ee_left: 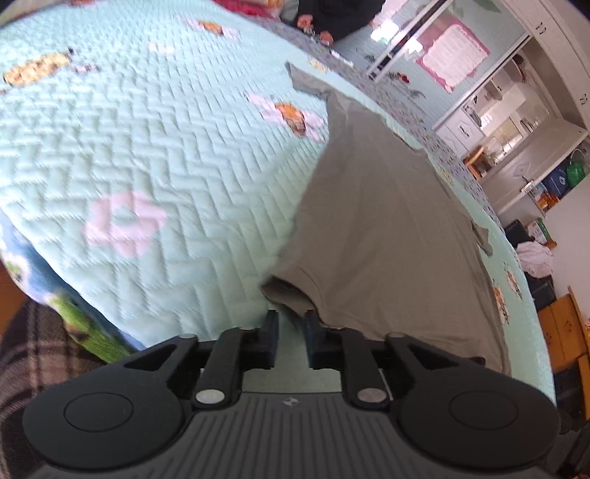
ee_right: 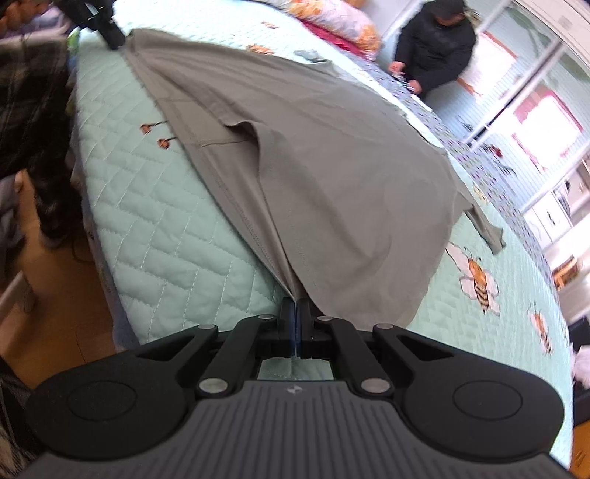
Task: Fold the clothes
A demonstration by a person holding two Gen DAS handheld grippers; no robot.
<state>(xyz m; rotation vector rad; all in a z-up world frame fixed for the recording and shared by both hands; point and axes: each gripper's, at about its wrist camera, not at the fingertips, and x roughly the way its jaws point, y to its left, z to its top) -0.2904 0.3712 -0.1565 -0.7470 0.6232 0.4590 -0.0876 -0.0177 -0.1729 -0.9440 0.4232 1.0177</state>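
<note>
A grey-olive shirt point(ee_right: 313, 154) lies spread across a pale green quilted bed point(ee_right: 155, 235). My right gripper point(ee_right: 295, 307) is shut on the shirt's near hem corner, and the cloth is pulled taut from the jaws. In the left wrist view the same shirt point(ee_left: 387, 221) lies on the right half of the bed point(ee_left: 166, 147). My left gripper point(ee_left: 291, 318) is open, its fingers either side of a folded shirt corner point(ee_left: 284, 291) just ahead. The left gripper also shows far off in the right wrist view point(ee_right: 110, 33) at the shirt's far corner.
A person in a dark jacket point(ee_right: 435, 44) sits at the far side of the bed. Pillows point(ee_right: 332, 22) lie at the head. Shelves and cupboards point(ee_left: 516, 129) stand along the right wall. A wooden floor point(ee_right: 55, 294) runs beside the bed's near edge.
</note>
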